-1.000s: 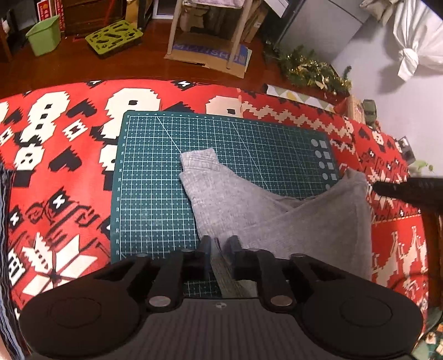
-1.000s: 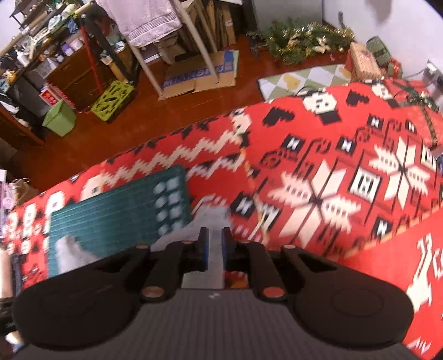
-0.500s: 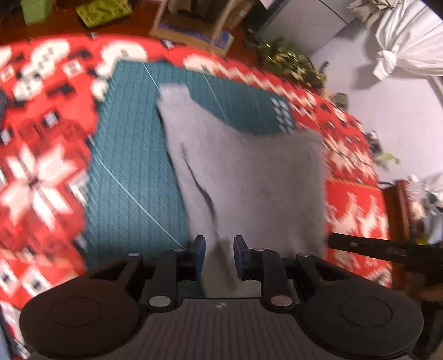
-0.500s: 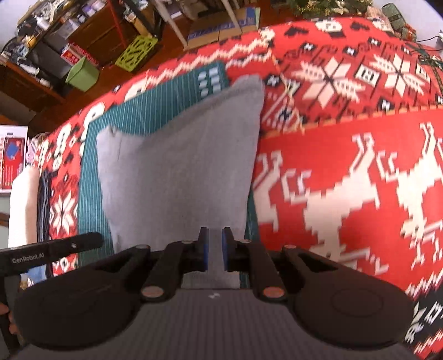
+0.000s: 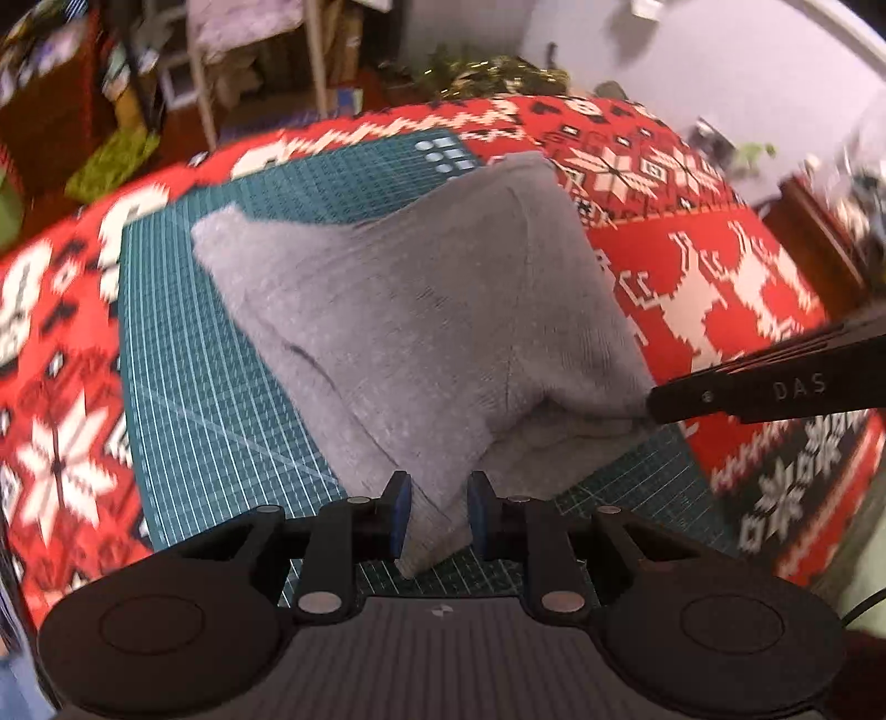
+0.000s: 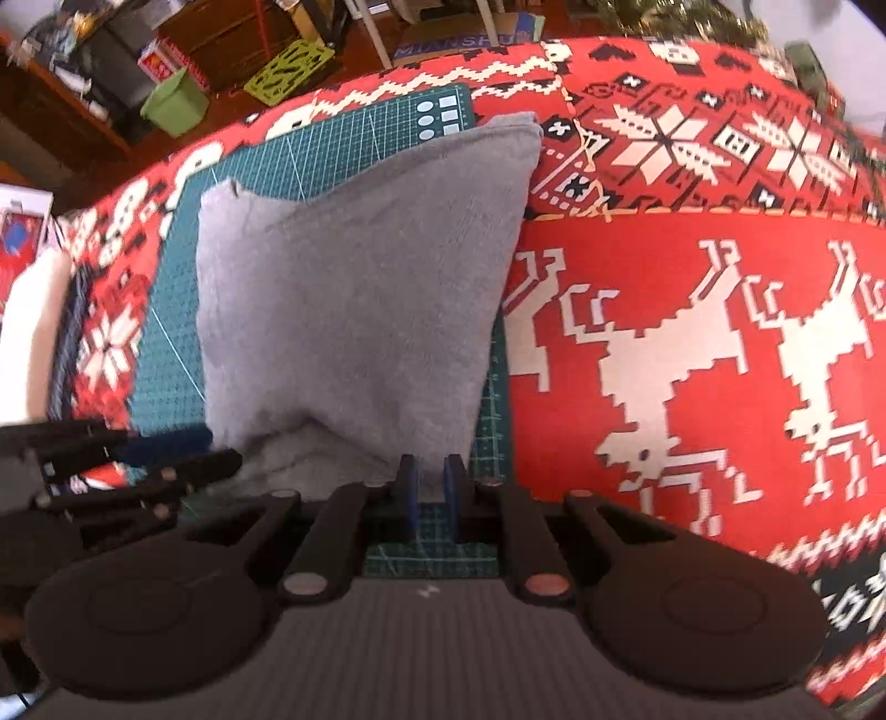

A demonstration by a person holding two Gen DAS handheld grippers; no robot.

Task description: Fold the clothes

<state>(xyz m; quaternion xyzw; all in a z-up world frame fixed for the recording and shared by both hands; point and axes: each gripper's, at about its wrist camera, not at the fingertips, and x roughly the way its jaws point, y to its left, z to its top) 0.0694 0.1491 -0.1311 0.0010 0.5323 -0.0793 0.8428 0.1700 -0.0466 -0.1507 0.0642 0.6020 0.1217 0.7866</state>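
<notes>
Since the earlier frame, I have pulled the grey cloth (image 5: 421, 315) nearer. My left gripper (image 5: 437, 515) and right gripper (image 6: 431, 490) each clamp a near corner, frame centre, over the green mat (image 5: 183, 354).

Few words can be read. In the left wrist view, pale letters "DAS" stand on the black right gripper (image 5: 769, 387) at the right edge. In the right wrist view, a cardboard sheet (image 6: 443, 39) at top centre shows "MIANSH" — partly cut off.
</notes>
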